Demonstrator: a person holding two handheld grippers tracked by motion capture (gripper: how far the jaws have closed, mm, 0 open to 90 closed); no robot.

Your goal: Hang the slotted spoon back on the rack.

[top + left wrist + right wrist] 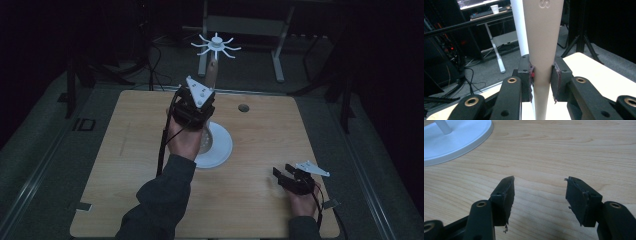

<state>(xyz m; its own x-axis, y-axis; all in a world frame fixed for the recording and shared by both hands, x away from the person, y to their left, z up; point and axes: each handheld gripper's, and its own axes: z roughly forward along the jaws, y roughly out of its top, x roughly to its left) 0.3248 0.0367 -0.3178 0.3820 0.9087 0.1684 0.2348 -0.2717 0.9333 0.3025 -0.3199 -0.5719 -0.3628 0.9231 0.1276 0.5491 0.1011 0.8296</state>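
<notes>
The smooth beige tapered cone (544, 45), matte plastic, stands upright with its long axis vertical, clamped between the pads of the left gripper (543, 80). The right gripper (539, 197) hangs released over the grained wooden table (574, 150).

High view above table (125, 150), gripper views close, level, sharing white base (220, 150).

Dim room; grey floor (45, 150); white-legged desk (245, 25) behind wooden table (125, 165); cables (471, 80).

one beige cone (543, 50), one white stand (216, 145) (round-based), two grippers
</notes>
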